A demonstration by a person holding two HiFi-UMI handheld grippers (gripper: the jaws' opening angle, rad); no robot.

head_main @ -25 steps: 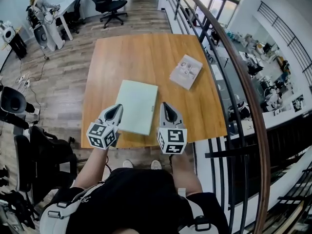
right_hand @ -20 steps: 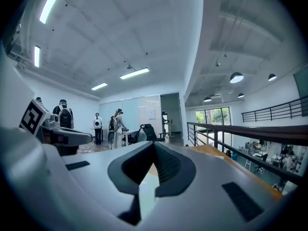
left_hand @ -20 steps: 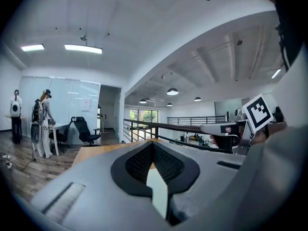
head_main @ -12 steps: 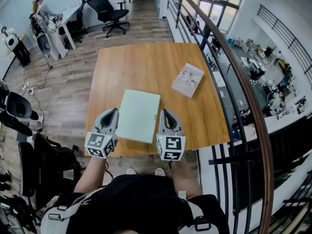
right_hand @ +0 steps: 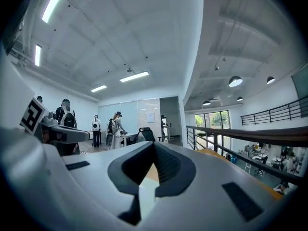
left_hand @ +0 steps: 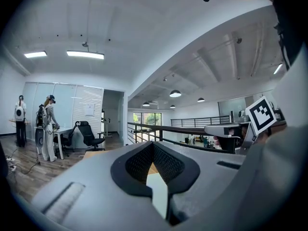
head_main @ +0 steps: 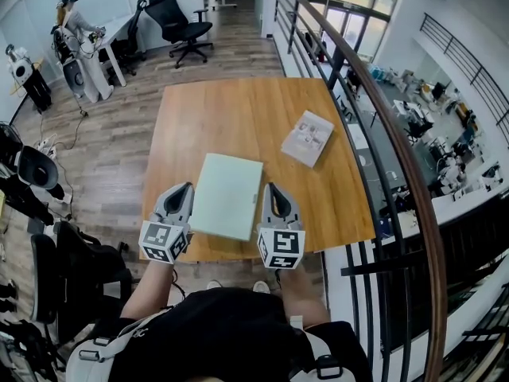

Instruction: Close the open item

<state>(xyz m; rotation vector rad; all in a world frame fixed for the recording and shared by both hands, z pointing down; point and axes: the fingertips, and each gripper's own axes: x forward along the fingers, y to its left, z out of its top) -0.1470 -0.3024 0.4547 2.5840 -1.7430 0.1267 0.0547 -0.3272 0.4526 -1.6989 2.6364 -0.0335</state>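
Pale-green item [head_main: 227,195] lies flat between left gripper [head_main: 184,189] and right gripper [head_main: 271,189], all fingers [left_hand: 169,165] clenched empty; likely press it evenly shut.

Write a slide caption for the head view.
Left gripper and right gripper flank a flat, shut pale green item at the table's near edge.

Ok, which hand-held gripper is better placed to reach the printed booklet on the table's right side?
Right, probably. The right hand-held gripper hangs on the booklet's side, while the left hand-held gripper would have to cross over the pale green panel. Both have their jaws together and hold nothing.
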